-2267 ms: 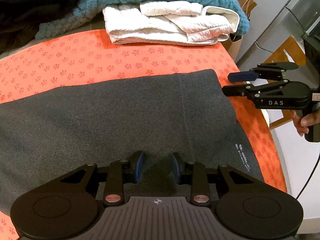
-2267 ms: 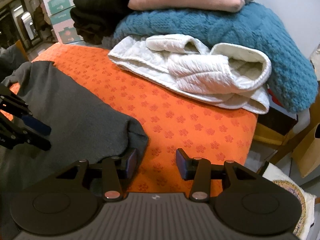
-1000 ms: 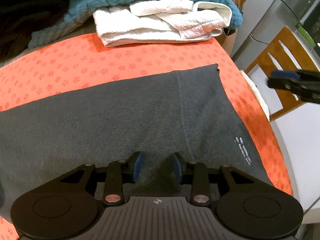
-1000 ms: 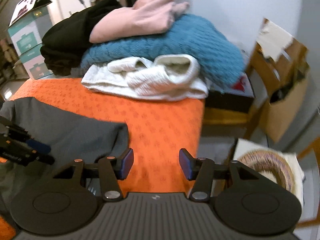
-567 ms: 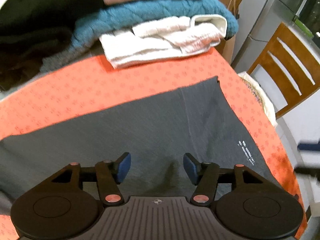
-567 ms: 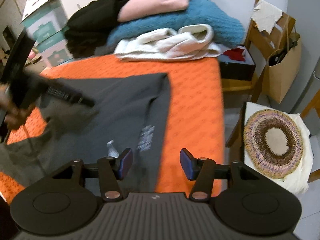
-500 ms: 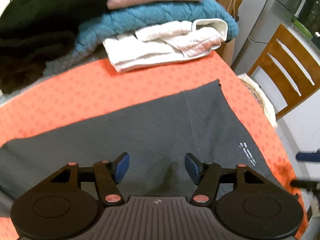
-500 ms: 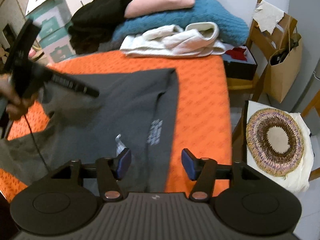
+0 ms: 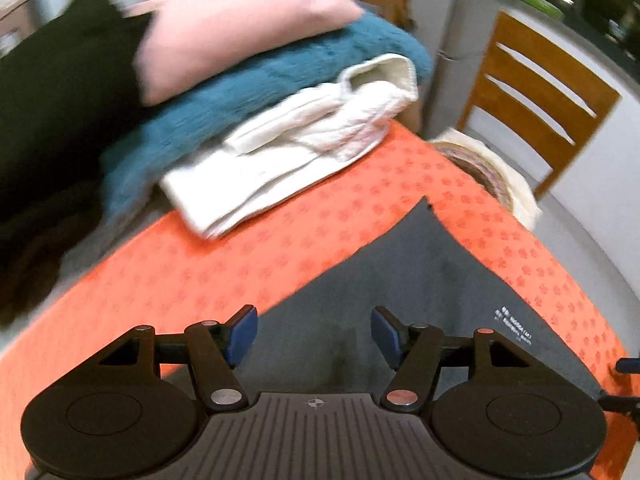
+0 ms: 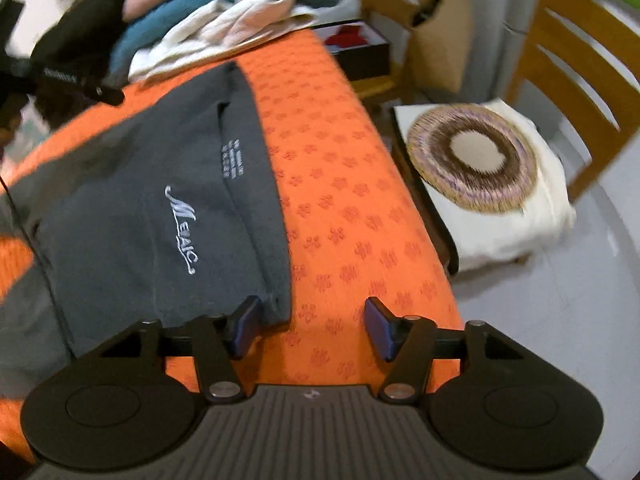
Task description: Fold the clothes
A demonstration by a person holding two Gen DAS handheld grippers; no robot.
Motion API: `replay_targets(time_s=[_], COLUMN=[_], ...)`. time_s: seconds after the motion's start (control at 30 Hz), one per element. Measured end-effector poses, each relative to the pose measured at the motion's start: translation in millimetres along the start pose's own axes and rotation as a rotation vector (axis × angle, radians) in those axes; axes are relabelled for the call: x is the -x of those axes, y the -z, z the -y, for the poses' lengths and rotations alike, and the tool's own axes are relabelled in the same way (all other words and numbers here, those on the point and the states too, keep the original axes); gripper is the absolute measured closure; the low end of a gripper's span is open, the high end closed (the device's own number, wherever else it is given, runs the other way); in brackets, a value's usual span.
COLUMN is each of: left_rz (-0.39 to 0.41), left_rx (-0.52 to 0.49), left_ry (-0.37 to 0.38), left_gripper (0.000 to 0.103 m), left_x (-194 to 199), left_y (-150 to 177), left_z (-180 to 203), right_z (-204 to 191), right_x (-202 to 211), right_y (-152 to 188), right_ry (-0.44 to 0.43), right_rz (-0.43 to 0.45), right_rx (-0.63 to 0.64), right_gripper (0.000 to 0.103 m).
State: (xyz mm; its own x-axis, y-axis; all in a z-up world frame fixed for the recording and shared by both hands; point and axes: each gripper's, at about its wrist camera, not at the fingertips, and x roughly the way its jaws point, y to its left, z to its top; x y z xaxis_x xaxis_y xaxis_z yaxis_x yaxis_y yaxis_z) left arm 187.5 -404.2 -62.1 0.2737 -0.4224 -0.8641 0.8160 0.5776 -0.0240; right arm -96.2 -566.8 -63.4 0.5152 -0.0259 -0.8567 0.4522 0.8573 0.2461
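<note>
Grey garment (image 10: 152,208) spread flat on orange cloth (image 10: 340,208), logo side up, one straight edge running along the cloth's bare right strip; a doubled layer visible along that edge (seam or fold, hard to tell). Fits either a garment laid out for folding or one partway folded, so no verdict on stage. Not yet a compact bundle like the stack beyond the garment.

Left gripper (image 9: 314,334) held over the garment's near portion, jaws apart, nothing between them. Right gripper (image 10: 312,326) at the garment's near right corner, jaws apart too, left pad just beside the hem, not clamped on it.

Beyond the garment: white folded piece (image 9: 288,160) on the cloth, teal knit (image 9: 240,100), pink item (image 9: 240,28) on top, dark clothes (image 9: 60,92) alongside. Right of the garment, off the cloth: round woven mat (image 10: 472,156) on a cream cushion (image 10: 520,232), wooden chair (image 10: 580,60). Stack crowds the far end (little spare room there). Frames blurred.
</note>
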Motion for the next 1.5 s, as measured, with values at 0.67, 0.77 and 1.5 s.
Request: replay_targets(time_s=[0.67,0.77,1.5], left_rz=[-0.026,-0.032,0.156], left_rx=[-0.095,-0.143,-0.151], left_ry=[0.259,0.238,0.3], left_gripper=[0.058,0.095,0.097], left_x=[-81.7,-87.4,-83.8], left_y=[-47.5,-42.0,-116.1], left_z=[23.3,34.4,178.1], right_z=[7.5,9.0,171.4], right_x=[-20.9,-16.3,64.3], right_y=[14.2,12.9,-2.0], right_ry=[-0.179,-0.186,-0.08], right_rz=[0.061,0.077,0.241], right_rx=[-0.537,-0.53,-0.627], right_gripper=[0.097,0.098,0.098])
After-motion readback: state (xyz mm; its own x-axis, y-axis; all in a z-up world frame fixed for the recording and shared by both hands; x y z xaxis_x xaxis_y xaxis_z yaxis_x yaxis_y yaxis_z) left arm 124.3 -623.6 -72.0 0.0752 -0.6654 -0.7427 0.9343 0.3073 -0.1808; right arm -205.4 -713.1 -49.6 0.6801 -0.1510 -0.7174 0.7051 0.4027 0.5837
